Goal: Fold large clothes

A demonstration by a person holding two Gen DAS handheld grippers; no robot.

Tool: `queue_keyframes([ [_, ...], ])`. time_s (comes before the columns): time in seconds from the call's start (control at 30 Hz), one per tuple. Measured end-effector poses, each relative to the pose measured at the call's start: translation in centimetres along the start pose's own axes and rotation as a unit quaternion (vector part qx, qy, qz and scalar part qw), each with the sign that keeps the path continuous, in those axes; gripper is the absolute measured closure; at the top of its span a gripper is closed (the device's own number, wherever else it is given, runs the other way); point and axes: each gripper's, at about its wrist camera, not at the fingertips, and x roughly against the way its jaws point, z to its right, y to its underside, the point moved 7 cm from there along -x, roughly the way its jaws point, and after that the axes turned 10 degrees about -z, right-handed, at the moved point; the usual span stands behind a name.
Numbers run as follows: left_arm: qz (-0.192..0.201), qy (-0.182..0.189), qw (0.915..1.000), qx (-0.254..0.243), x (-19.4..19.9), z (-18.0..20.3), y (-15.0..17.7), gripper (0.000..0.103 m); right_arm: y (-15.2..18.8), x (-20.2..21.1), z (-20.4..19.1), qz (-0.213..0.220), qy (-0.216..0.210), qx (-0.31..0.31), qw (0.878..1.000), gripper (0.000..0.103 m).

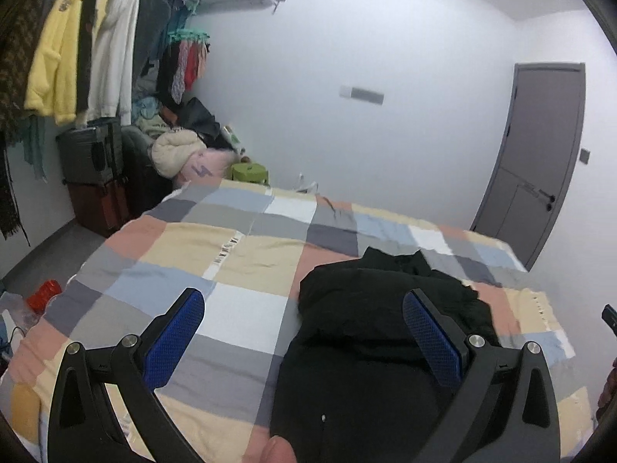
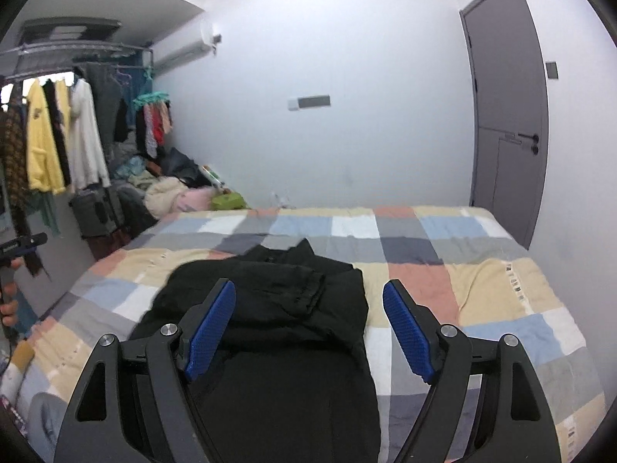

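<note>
Left tool [image 1: 304,332] and right tool [image 2: 308,326]: both spread wide, empty, held above the bed [image 2: 482,297] clear of the cloth. The black garment [image 2: 270,308] lies partly folded on the checked bedcover, near edge toward the tools, collar end far. Risk, as judged: the loose upper layer may slide or bunch if one tool pinches a single ply.
</note>
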Motion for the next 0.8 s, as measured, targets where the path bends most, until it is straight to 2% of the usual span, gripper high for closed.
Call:
queue_keyframes([
  [0.13,-0.006,0.032,0.9995,-0.001,4.3,-1.5,1.6,0.0,0.3,3.2,0.3,-0.005,-0.027,-0.006,1.0,0.024],
  [0.3,-0.029,0.038,0.9988,-0.005,6.1,-4.4,5.2,0.0,1.7,5.0,3.1,-0.035,-0.049,-0.029,0.998,0.024],
  [0.47,-0.087,0.076,0.9931,0.022,2.7,-6.7,10.2,0.0,5.2,5.1,6.2,-0.052,-0.043,-0.056,0.996,0.024],
  [0.57,-0.124,0.108,0.9853,0.044,-0.2,-7.4,13.4,0.0,8.6,3.7,7.5,-0.071,-0.046,-0.074,0.994,0.024],
  [0.8,-0.194,0.139,0.9688,0.068,-7.1,-7.8,20.0,0.0,16.1,-0.7,8.3,-0.127,-0.074,-0.115,0.982,0.024],
])
